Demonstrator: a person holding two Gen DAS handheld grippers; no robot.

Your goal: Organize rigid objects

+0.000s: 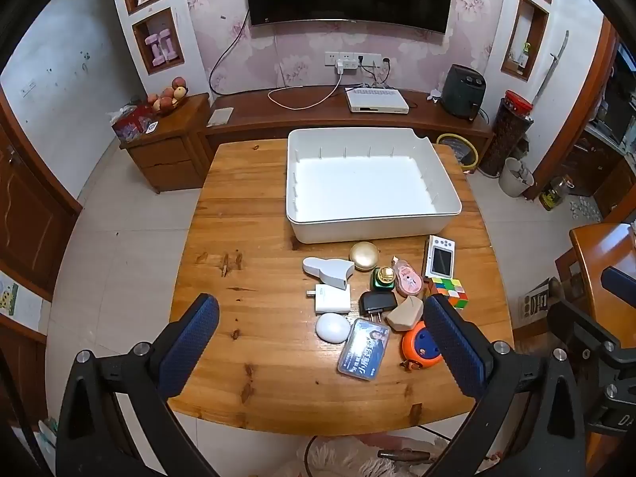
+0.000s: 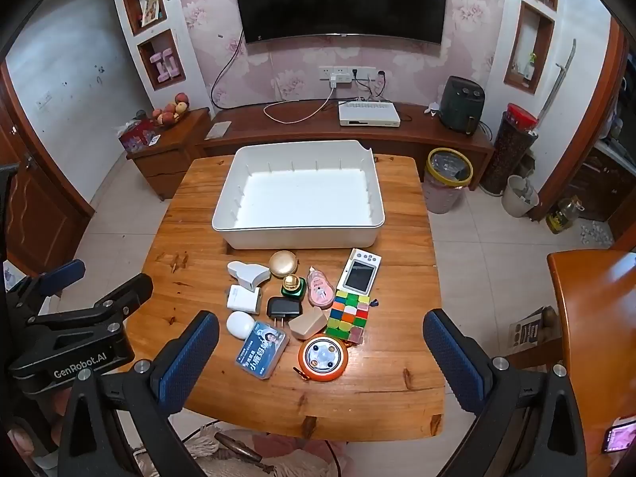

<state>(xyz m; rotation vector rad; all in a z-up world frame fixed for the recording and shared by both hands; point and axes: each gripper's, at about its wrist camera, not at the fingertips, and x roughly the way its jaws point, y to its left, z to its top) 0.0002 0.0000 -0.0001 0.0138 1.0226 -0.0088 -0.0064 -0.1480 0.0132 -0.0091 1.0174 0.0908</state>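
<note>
Jaws of the left gripper stand wide apart and hold nothing; they hang above the near part of the wooden surface. Jaws of the right gripper are spread wide too, with nothing between them, over the near edge of the same surface. Just ahead of both lies a tight group of small things: an orange tape measure, a blue card case, a white oval piece, a black charger, a white charger, a colour cube, a pink correction tape and a white handheld device. Behind the group, nearly touching it, stands a white tray with nothing inside
</note>
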